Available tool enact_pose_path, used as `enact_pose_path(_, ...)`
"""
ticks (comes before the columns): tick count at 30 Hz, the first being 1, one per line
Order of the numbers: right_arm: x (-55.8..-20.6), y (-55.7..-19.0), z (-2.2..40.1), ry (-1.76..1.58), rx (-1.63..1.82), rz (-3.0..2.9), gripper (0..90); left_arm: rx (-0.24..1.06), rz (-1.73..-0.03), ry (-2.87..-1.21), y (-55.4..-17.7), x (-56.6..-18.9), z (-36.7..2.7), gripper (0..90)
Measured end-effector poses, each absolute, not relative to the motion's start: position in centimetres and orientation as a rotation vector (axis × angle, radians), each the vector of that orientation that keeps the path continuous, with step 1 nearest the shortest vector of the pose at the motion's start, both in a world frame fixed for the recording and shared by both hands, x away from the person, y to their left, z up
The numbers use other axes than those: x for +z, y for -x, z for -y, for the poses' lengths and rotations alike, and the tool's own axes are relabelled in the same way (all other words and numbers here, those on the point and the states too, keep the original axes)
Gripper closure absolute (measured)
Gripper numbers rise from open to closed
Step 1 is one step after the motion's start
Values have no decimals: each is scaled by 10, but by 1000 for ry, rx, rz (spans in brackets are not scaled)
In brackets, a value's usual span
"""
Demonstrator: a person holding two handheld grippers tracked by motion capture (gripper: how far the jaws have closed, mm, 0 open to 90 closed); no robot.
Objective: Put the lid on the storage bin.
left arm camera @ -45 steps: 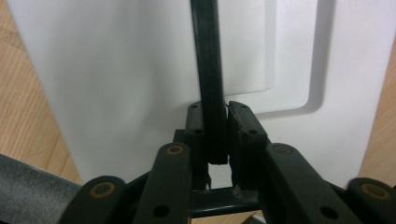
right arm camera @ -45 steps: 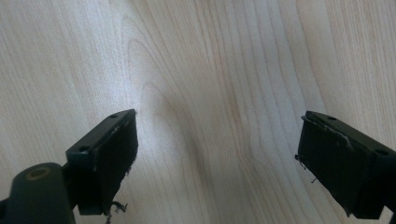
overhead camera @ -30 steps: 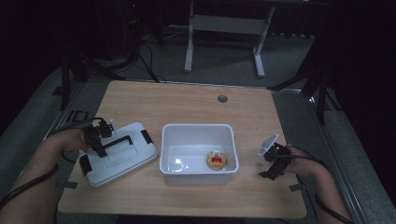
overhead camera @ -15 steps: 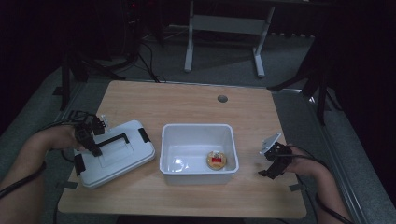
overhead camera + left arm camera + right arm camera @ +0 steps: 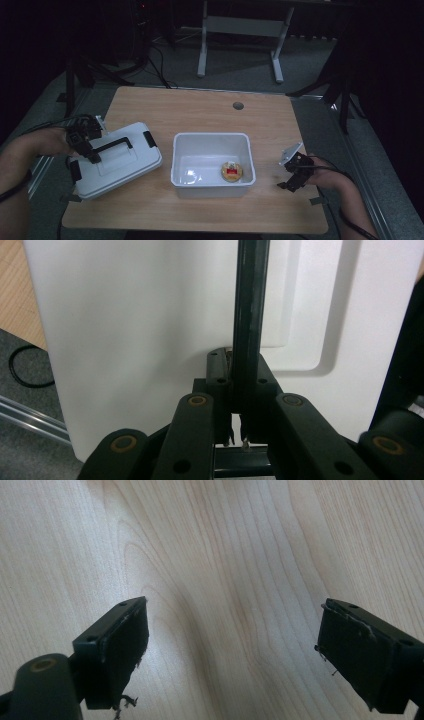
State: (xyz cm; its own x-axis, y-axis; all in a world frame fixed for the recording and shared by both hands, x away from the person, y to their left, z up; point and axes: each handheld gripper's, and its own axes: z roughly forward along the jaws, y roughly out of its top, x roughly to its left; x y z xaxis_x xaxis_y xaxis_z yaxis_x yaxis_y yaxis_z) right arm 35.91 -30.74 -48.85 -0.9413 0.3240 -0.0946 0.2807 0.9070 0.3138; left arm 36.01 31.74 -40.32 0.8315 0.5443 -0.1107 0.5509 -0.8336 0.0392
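Left of the white bin [image 5: 212, 150], the left gripper [image 5: 86, 147] has its fingers clamped on the black handle [image 5: 111, 146] of the white lid [image 5: 117, 162] (tilted, one edge raised). Right of the bin, the right gripper [image 5: 289, 181] holds its fingers wide apart, empty, over the counter [image 5: 200, 107].

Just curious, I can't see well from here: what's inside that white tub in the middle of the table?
Inside the white tub lies one small round item, yellowish with a red centre, near its right wall. Nothing covers it.
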Motion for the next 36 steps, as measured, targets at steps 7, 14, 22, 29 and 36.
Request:
enact_pose_path(7, -488, -359, 307, -459, 449, -2928, 127, -122, -857, -2937, -357, -383, -316, 837)
enact_pose_path(14, -487, -359, 306, -457, 453, -2932, 127, -93, -835, -2944, -354, -369, -311, 837)
enact_pose_path(22, -487, -358, 306, -452, 455, -2936, 127, -80, -799, -2937, -354, -359, -304, 837)
enact_pose_path(29, -486, -358, 306, -443, 462, -2937, 127, -67, -765, -2946, -356, -348, -294, 837)
enact_pose_path(36, -487, -357, 307, -449, 466, -2940, 127, -58, -704, -2943, -358, -338, -277, 837)
